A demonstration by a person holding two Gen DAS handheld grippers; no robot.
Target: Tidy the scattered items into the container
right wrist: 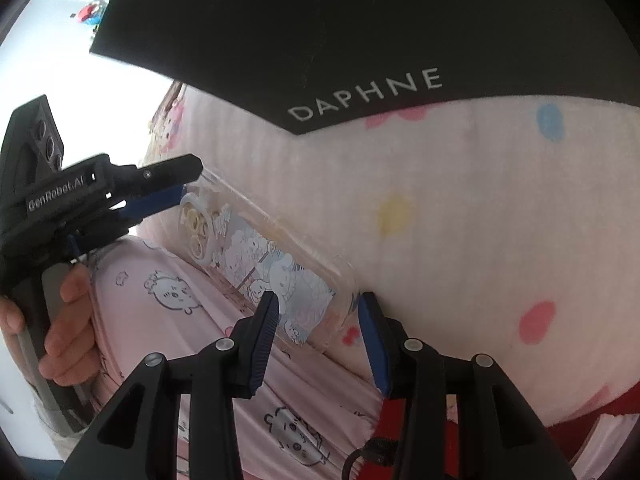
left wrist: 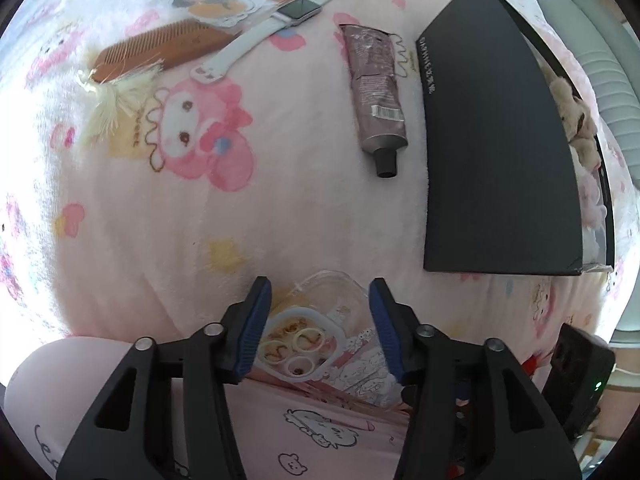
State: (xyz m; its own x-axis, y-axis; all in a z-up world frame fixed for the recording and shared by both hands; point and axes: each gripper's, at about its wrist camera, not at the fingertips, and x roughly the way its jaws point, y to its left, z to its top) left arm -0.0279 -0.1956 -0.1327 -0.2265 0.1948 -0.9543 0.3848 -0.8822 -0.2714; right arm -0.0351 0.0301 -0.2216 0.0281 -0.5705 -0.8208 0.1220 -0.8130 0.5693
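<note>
Two grippers, left gripper and right gripper, hang with jaws apart over the phone case on the blanket.

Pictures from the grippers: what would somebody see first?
Probably the big black box on the right side of the pink cartoon blanket, with a plush toy peeking out of it. Next, the clear phone case at the blanket's near edge, with a hand-held gripper at each end. Farther off lie a tube, a watch and a comb.
</note>
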